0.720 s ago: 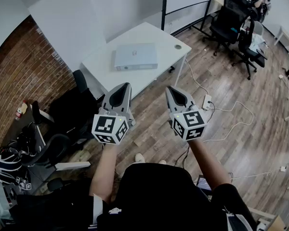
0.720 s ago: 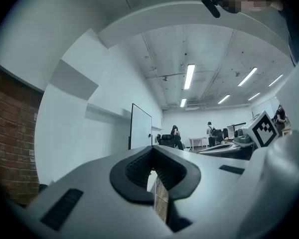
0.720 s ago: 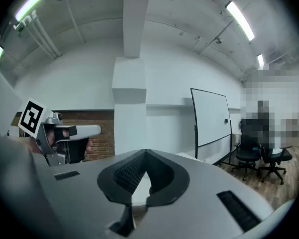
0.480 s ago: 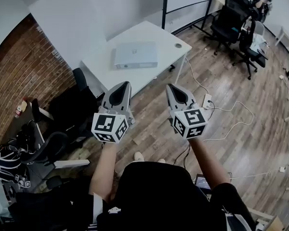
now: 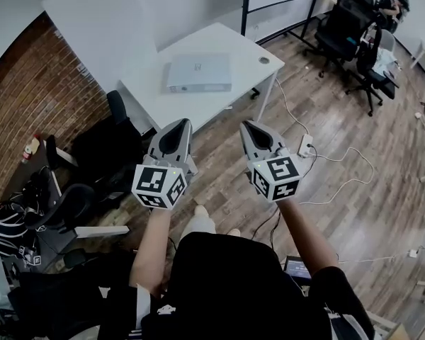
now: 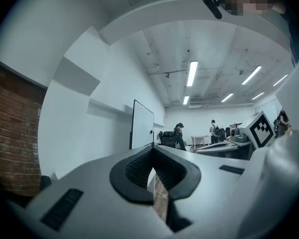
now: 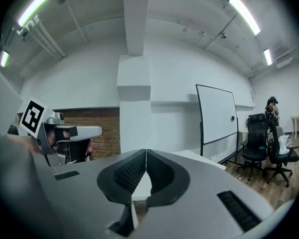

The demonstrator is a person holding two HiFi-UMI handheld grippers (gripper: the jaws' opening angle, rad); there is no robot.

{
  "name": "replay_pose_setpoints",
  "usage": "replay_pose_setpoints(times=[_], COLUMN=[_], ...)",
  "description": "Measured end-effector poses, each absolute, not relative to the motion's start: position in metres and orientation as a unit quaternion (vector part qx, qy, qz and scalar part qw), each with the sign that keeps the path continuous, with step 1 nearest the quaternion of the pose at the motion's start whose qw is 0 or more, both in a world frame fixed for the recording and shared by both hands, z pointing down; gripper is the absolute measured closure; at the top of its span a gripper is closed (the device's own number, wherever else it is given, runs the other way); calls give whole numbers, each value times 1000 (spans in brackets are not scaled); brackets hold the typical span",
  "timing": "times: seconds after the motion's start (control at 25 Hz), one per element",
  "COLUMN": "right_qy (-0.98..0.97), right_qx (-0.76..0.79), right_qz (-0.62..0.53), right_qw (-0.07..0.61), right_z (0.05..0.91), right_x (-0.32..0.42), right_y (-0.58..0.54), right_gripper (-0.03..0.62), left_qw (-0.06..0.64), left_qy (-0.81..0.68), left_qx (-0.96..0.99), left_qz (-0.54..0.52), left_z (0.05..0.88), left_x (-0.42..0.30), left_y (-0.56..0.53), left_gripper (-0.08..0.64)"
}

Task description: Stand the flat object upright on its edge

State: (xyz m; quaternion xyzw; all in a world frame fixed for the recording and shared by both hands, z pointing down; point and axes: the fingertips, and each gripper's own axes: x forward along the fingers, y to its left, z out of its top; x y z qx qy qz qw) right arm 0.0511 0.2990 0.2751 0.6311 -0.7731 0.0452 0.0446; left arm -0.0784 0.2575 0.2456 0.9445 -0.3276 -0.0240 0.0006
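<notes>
Two shut, empty tools: left gripper, right gripper, well apart from the flat object on the table. Approach stage, probably; next: closer, jaws apart.

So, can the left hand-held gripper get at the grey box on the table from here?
Probably not yet: the left hand-held gripper hangs over floor, short of the table; nothing blocks the box.

The flat object is done in pale silver-grey, the table in plain white. The left gripper and right gripper are finished light grey, cubes patterned in black-and-white squares. The brick wall is coloured reddish brown, the floor brown planks.
</notes>
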Motion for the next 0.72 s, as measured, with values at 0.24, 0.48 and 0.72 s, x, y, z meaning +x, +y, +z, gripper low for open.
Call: replay_pose_setpoints(times=[0.24,0.48,0.72], right_qy=[-779,-784,-784], right_qx=[624,616,616], right_qz=[55,48,50], right_qw=[41,50,53], right_z=[283,286,287], right_x=[61,68,71], right_y=[278,240,175], right_gripper=[551,551,551], left_qw=[5,-4,0], left_qy=[-333,-328,-320], left_qx=[943,944,947], left_qz=[-17,-21,-15], left_z=[250,245,249], left_x=[-69,-54,-45], left_y=[234,189,128], left_gripper=[552,553,553])
